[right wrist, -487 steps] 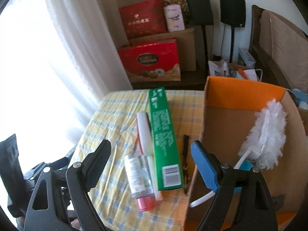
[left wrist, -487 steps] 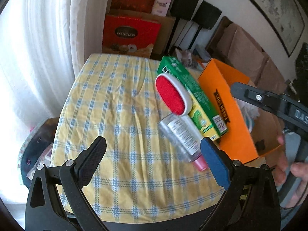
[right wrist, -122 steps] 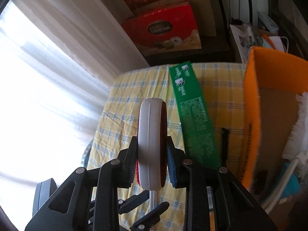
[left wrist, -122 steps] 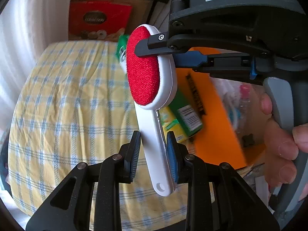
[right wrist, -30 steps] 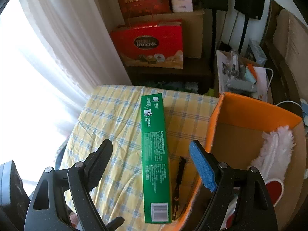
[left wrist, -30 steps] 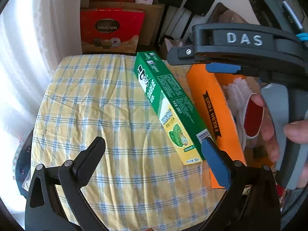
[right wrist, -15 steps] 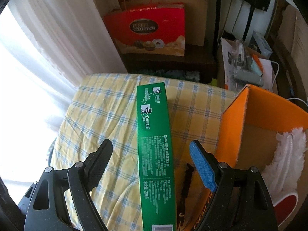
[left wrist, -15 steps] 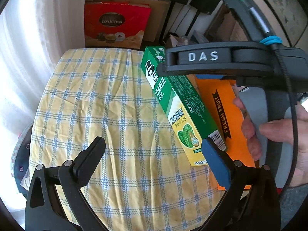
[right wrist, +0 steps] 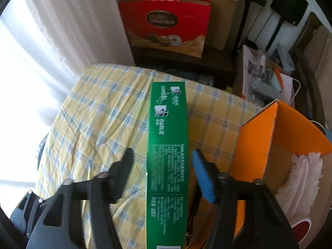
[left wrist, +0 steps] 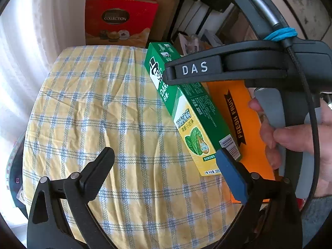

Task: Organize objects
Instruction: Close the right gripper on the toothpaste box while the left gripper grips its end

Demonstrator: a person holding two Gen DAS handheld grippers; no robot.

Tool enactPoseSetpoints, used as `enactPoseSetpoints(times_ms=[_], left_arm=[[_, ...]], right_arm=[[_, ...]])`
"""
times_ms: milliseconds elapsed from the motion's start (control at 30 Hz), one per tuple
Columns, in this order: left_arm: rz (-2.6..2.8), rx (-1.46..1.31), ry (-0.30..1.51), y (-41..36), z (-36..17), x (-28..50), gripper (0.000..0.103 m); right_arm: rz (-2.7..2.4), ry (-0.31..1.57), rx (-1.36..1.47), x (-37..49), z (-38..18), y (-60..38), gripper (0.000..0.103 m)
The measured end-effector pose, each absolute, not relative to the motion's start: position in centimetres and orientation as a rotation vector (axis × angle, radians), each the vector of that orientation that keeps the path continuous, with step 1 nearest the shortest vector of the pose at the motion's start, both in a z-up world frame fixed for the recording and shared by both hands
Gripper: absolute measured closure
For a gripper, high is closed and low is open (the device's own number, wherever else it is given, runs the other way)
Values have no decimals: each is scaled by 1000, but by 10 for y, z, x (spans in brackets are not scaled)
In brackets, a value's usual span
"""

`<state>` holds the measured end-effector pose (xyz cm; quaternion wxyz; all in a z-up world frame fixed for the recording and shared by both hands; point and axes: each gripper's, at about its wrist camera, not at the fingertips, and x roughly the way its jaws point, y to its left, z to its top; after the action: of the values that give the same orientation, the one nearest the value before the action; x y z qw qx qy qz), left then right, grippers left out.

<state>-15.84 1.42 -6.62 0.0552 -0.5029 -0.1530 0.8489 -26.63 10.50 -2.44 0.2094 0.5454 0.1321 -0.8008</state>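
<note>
Here, the toothpaste box (right wrist: 168, 157) is long and green with white print and a yellow end panel, and it lies flat on the checked tablecloth (left wrist: 93, 114) just beside the orange box (right wrist: 259, 141). The right gripper (right wrist: 161, 166) straddles it with both fingers spread and clear of its sides, while the left gripper (left wrist: 166, 166) is spread wide and holds nothing. The box's long axis runs away from the right wrist camera toward the table's far edge.
</note>
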Motion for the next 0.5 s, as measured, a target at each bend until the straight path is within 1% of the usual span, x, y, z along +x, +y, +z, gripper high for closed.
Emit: enactPoseSetpoints(times_ms=[200, 233, 267, 500], left_arm=[[2570, -1529, -479, 15, -67, -157, 7], [2569, -1529, -480, 16, -68, -157, 9], [2567, -1530, -483, 16, -67, -156, 9], [2524, -1520, -536, 18, -71, -153, 9]], right_arm=[[-2195, 372, 1567, -267, -33, 100, 49], [-2193, 373, 1574, -267, -35, 101, 52], [-2196, 371, 1579, -267, -36, 101, 59], [-2187, 219, 1557, -262, -23, 109, 61]])
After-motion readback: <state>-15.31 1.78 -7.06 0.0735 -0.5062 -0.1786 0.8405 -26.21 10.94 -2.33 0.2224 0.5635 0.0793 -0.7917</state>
